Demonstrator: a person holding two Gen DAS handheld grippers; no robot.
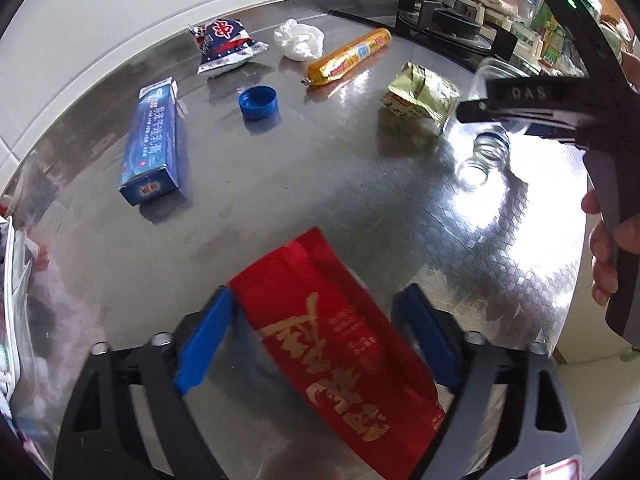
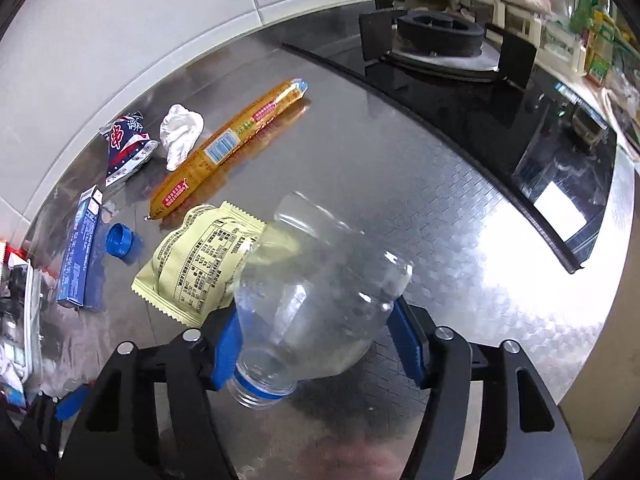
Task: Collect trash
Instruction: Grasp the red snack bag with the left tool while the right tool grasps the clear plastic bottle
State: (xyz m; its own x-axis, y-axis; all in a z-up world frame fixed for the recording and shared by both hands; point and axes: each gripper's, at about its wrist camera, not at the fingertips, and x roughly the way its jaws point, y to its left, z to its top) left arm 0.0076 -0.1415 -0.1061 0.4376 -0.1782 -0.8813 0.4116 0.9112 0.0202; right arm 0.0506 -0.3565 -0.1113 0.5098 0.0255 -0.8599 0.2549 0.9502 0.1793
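My left gripper [image 1: 316,320] is open around a red packet with gold writing [image 1: 340,344] that lies on the steel counter [image 1: 320,184]; the left pad touches its edge, the right pad stands apart. My right gripper [image 2: 316,344] is shut on a clear plastic bottle [image 2: 320,304] with no cap, held above the counter; the bottle also shows in the left wrist view [image 1: 486,148]. Loose trash lies behind: a blue toothpaste box [image 1: 154,144], a blue cap [image 1: 258,102], a blue-and-white wrapper [image 1: 224,46], a white tissue [image 1: 298,38], an orange sausage [image 1: 348,58] and a pale green packet [image 1: 422,94].
A black gas hob [image 2: 460,64] sits at the back right. Bottles and packages crowd a shelf [image 2: 576,12] beyond it. A white rack [image 1: 12,292] stands at the counter's left edge. The tiled wall [image 1: 120,12] runs behind.
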